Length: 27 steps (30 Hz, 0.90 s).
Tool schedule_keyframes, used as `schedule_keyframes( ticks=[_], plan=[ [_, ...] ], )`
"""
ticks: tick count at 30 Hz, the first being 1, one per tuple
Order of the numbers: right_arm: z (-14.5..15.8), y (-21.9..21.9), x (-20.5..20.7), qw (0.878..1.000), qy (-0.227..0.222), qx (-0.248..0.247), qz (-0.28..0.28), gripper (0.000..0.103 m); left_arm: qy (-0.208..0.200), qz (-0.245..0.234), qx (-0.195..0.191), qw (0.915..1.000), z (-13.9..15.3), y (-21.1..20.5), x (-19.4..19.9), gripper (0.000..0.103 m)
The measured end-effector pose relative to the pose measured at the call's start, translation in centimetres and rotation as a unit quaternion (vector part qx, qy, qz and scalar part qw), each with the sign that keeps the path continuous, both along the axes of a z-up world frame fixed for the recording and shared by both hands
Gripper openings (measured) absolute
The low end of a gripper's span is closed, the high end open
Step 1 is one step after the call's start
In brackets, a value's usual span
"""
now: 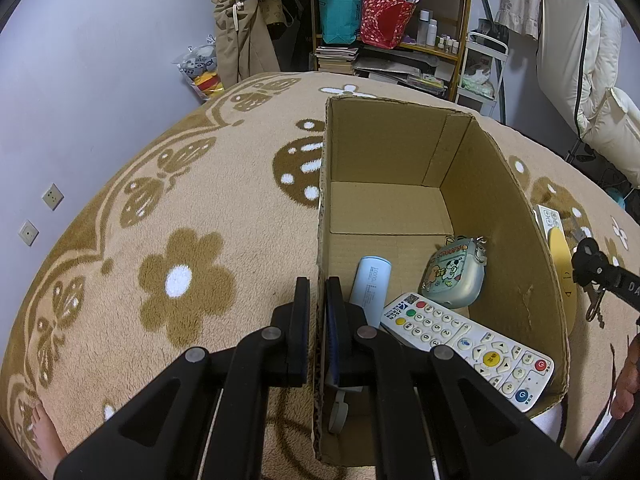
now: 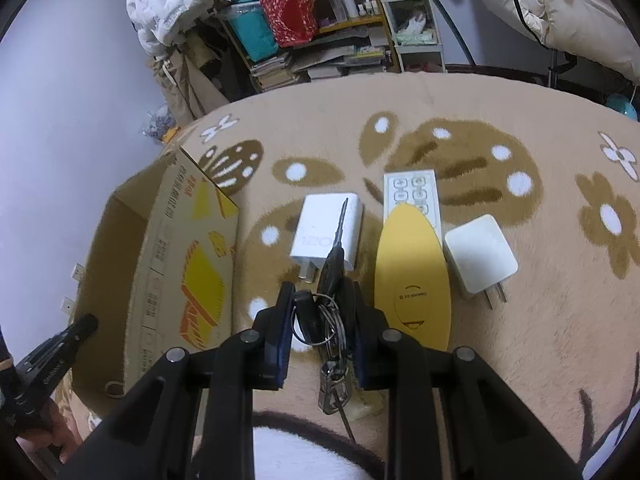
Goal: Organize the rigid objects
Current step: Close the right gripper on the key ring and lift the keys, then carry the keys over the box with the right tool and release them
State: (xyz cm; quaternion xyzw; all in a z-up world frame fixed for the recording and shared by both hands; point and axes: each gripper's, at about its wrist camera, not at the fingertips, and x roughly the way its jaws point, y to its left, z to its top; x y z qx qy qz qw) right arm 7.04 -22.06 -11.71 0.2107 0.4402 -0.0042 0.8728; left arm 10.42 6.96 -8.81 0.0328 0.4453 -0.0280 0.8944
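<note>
Right hand-held gripper (image 2: 320,312) clamps dark key bunch (image 2: 332,280); brown cardboard box (image 2: 168,264) lies leftward, wall pinched by left hand-held gripper (image 1: 318,300).

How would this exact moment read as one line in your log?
left gripper: clamps cardboard box wall | right gripper: holds key bunch | box: remote, power bank

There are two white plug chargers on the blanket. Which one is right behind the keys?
The white charger marked 120, left of the yellow oval thing. The keys in the right tongs overlap it; the other charger lies right.
</note>
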Motion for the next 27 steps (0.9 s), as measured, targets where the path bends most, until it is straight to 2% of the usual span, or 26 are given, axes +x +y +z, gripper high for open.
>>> schedule_keyframes(
  ticks=[17,27],
  plan=[
    [6.3,4.9,0.7,0.995,-0.077,-0.018,0.062,0.027,0.002,-0.001,0.009,1.0000,-0.2,0.1,0.1,0.007],
    [8.4,9.5,0.9,0.987,-0.105,-0.024,0.116,0.027,0.003,-0.002,0.014,0.9999,-0.4,0.0,0.1,0.007]
  ],
)
